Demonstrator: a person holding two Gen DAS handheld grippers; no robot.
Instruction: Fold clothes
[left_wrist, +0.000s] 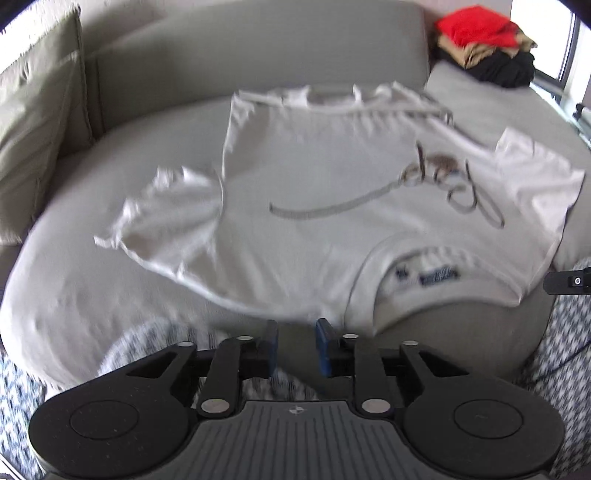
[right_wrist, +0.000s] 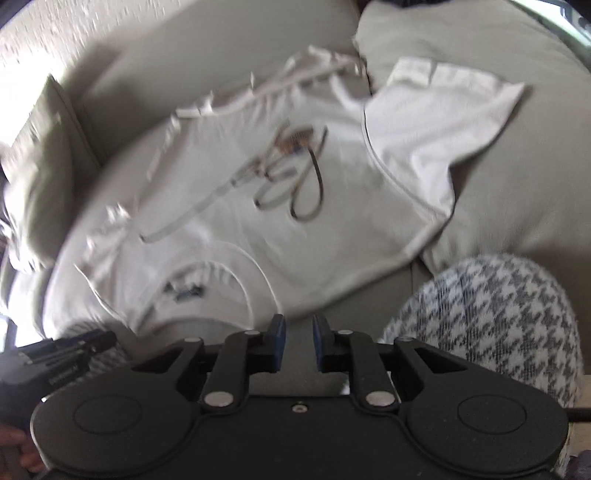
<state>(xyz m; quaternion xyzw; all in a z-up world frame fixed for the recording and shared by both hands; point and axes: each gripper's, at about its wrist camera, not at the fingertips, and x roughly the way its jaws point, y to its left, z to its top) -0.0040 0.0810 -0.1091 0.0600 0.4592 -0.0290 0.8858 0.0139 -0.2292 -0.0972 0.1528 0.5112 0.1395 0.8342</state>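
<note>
A grey sofa (left_wrist: 74, 295) is carrying the white T-shirt (left_wrist: 314, 184), which is lying spread flat on the seat, collar toward the cameras. A cushion (left_wrist: 40, 122) is leaning at the left, and a pile of clothes (left_wrist: 487, 48) is sitting far right. The left tool (left_wrist: 296, 349) and right tool (right_wrist: 298, 343) are both hovering just short of the collar, fingers spread, gripping nothing.

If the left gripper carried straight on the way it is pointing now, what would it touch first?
Most likely the white T-shirt, near its collar edge, lying spread on the grey sofa. The left gripper is open and empty; blur makes depth uncertain.
</note>
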